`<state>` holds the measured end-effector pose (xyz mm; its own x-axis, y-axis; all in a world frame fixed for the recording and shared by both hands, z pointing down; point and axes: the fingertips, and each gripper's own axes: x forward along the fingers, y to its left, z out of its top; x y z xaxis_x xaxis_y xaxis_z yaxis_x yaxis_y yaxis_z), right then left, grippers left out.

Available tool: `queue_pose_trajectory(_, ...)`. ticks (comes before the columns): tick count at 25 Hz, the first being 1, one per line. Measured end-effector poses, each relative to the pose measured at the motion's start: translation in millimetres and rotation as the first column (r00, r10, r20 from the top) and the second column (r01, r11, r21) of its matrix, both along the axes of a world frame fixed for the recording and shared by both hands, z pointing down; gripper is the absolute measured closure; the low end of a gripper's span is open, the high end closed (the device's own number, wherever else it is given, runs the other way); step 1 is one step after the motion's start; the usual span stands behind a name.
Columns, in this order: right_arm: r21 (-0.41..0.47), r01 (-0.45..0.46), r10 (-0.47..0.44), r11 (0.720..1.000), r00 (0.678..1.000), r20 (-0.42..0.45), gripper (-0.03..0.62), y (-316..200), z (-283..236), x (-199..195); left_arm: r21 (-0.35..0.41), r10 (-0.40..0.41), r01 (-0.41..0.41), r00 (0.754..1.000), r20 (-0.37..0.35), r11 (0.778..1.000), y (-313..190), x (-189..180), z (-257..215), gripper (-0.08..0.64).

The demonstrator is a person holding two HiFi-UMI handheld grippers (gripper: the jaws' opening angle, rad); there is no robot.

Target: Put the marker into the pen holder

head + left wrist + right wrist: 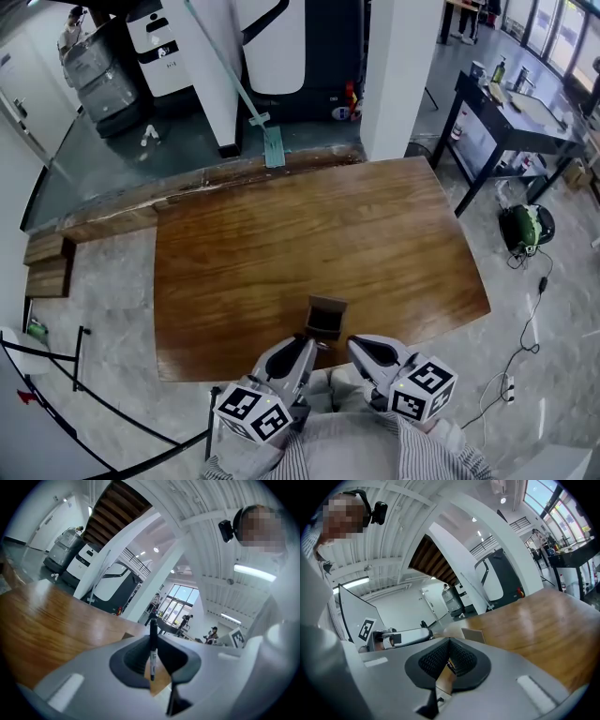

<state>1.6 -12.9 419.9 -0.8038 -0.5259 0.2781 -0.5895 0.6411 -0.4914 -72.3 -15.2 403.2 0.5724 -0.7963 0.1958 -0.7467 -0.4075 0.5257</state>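
A black marker (153,654) stands upright between the dark pads of my left gripper (153,637), which is shut on it. The pen holder (326,317), a small open brown box, stands on the wooden table (309,234) near its front edge. In the head view my left gripper (302,354) sits just left of and below the holder, and my right gripper (364,354) just right of and below it. In its own view the right gripper (450,644) has its pads meeting at the tip, with nothing clearly between them. The holder (473,634) shows just beyond it. The marker is hidden in the head view.
A long-handled squeegee (248,103) leans beyond the table's far edge. There is a white column (403,75) at the back right. A black workbench (511,117) with items and a green device (527,228) on the floor are to the right. Barrier rails (56,370) are at the left.
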Motion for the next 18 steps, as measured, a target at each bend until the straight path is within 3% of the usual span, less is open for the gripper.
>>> queue_pose_trajectory(6, -0.023, 0.009, -0.009, 1.000, 1.000, 0.017, 0.592, -9.6, 7.5, 1.2, 0.028, -0.009, 0.008, 0.999, 0.034, 1.000, -19.2, -4.6, -1.0, 0.512)
queue_pose_trajectory(18, -0.075, 0.013, -0.013, 0.997, 1.000, -0.007, 0.592, -28.1, 21.7, 3.3, -0.009, -0.057, 0.058, 0.996, 0.063, 0.998, -49.9, -7.3, 19.0, 0.512)
